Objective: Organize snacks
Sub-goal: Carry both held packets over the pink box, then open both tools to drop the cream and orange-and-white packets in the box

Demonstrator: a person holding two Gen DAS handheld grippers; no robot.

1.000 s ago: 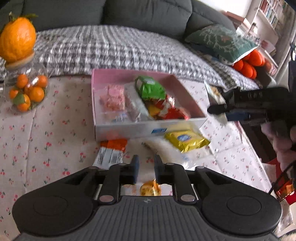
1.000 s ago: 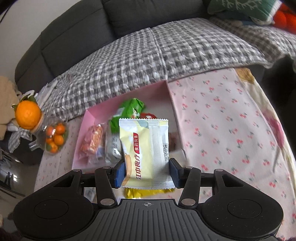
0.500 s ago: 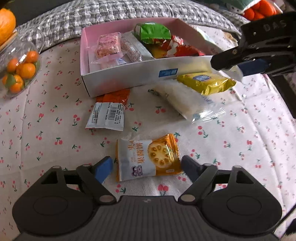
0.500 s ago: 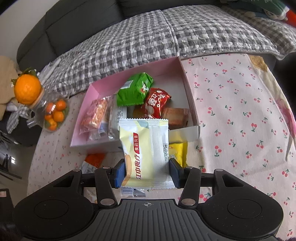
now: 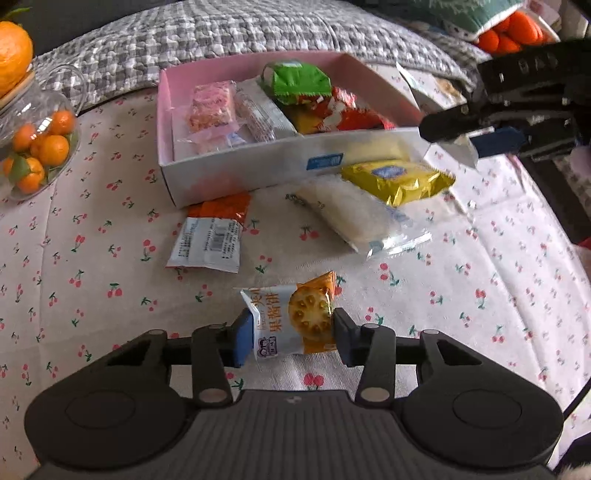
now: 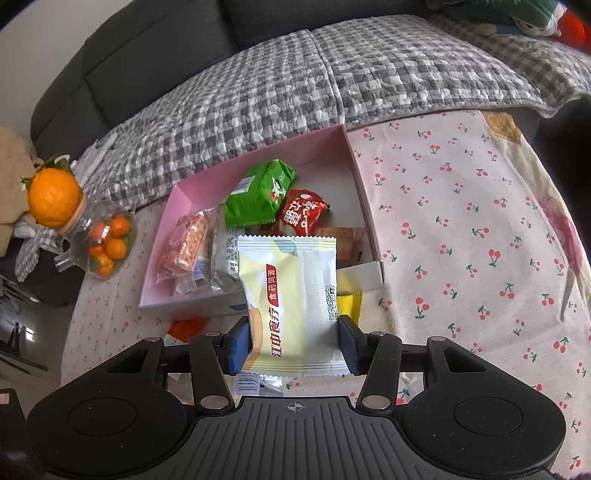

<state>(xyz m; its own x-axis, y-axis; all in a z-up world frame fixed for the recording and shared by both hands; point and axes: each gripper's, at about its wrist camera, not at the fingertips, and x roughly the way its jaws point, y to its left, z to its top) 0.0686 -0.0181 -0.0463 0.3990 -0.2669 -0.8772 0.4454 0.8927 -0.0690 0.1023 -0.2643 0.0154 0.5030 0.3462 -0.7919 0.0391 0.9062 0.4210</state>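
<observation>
My left gripper [image 5: 290, 326] points down at the cherry-print tablecloth [image 5: 110, 288]. Its jaws are closing on an orange-and-white biscuit packet [image 5: 291, 314]; both pads press its sides and it buckles upward. My right gripper [image 6: 293, 341] is shut on a pale yellow packet [image 6: 291, 288], held above the front of the pink box [image 6: 364, 210]. Seen from the left wrist, the right gripper [image 5: 476, 138] hovers at the pink box's [image 5: 258, 173] right front corner. A green packet [image 5: 295, 79], a red one [image 5: 343, 110] and a pink one [image 5: 210, 107] lie inside the box.
In front of the box lie an orange-and-white packet [image 5: 210, 236], a clear packet of white crackers [image 5: 351, 218] and a yellow packet [image 5: 399, 179]. A glass jar of small oranges [image 5: 37, 147] stands at the left. The sofa's checked blanket [image 5: 221, 33] runs behind.
My left gripper tipped down over the biscuit packet, opened wide around it, then closed onto its sides. The right gripper kept its packet and hardly moved.
</observation>
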